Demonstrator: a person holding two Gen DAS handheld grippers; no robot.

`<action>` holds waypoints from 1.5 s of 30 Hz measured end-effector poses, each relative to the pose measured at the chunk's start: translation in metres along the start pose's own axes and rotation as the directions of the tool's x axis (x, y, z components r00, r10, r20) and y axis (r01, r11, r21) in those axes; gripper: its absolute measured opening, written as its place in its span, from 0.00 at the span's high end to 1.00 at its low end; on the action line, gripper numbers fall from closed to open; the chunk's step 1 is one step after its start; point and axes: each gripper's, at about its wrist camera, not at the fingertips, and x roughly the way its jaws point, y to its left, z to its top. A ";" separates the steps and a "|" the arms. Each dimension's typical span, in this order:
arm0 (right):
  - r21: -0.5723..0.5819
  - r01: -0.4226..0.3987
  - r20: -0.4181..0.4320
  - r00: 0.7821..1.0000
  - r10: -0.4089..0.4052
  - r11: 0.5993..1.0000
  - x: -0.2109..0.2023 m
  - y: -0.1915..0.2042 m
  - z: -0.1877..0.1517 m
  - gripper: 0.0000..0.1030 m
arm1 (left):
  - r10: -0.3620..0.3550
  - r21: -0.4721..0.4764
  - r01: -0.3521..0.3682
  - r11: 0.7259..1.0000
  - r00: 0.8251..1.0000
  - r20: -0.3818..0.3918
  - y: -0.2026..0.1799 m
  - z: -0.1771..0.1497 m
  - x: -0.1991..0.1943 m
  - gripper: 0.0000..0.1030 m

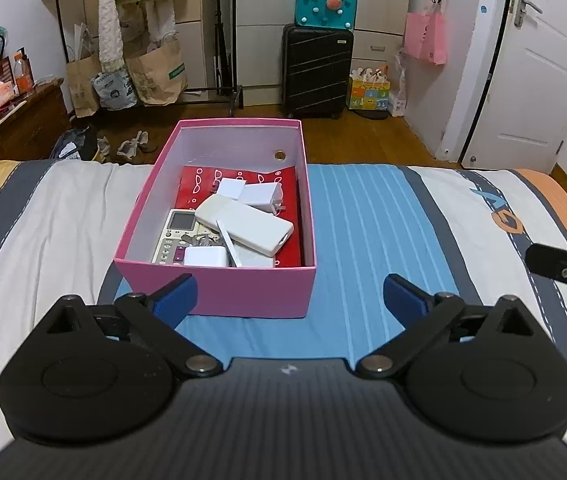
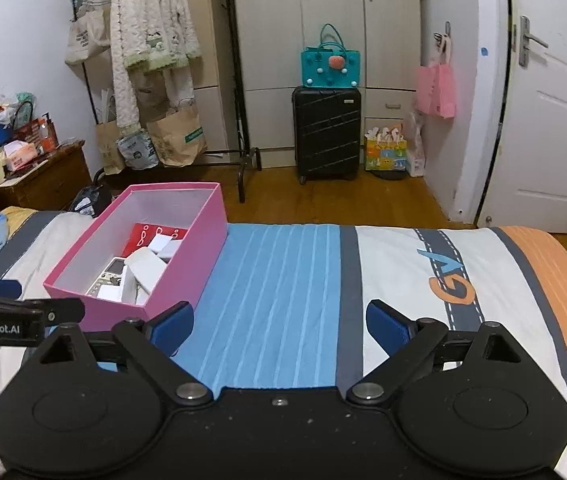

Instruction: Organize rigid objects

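a pink cardboard box point(image 1: 219, 288) sits open on a striped bedspread point(image 1: 363, 240), its near wall just ahead of the left gripper point(image 1: 289, 294). that gripper's blue-padded jaws are spread wide with nothing between them; its left pad shows in front of the box's near wall, though contact cannot be told. inside the box, on a red patterned sheet point(image 1: 283, 188), lie a white power bank point(image 1: 243, 224), a remote control point(image 1: 175, 236) partly under it, a small white charger block point(image 1: 206, 257) at the near wall, and a white wall plug point(image 1: 261, 196) toward the far end. the right gripper point(image 2: 279, 324) hangs over the blue striped band of the bedspread, to the right of the box, jaws likewise wide apart and empty. beyond the bed foot stand a black suitcase point(image 2: 326, 132) with a teal bag point(image 2: 330, 67) on top, and a clothes rack point(image 2: 239, 80) with a fleecy white robe point(image 2: 147, 32).
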 end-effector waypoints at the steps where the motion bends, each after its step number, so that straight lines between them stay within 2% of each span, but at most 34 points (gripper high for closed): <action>1: 0.000 0.002 -0.004 1.000 -0.002 1.000 0.000 0.000 0.000 0.08 | 0.003 -0.003 -0.003 1.000 1.000 0.001 0.000 0.000 0.000 0.02; 9: 0.046 -0.071 -0.013 0.997 0.072 0.996 -0.005 -0.004 0.000 0.08 | 0.027 0.023 -0.027 0.999 0.999 0.020 -0.007 0.000 -0.001 0.02; 21: 0.004 -0.042 -0.009 0.999 0.042 0.999 -0.009 0.005 -0.003 0.08 | 0.038 0.036 -0.038 0.999 0.999 0.001 -0.008 -0.001 -0.001 0.02; 25: 0.017 -0.086 -0.032 0.996 0.087 0.996 -0.010 0.002 -0.002 0.08 | 0.010 0.027 -0.010 1.000 1.000 -0.009 -0.005 -0.002 0.000 0.02; 36: -0.021 -0.056 -0.017 0.998 0.056 0.998 -0.013 0.012 -0.003 0.08 | 0.040 0.054 -0.038 0.998 0.999 -0.023 -0.005 -0.005 0.005 0.02; 45: -0.022 -0.030 -0.013 0.999 0.030 0.999 -0.011 0.013 -0.006 0.08 | 0.035 0.057 -0.034 0.998 0.999 -0.016 -0.003 -0.005 0.003 0.02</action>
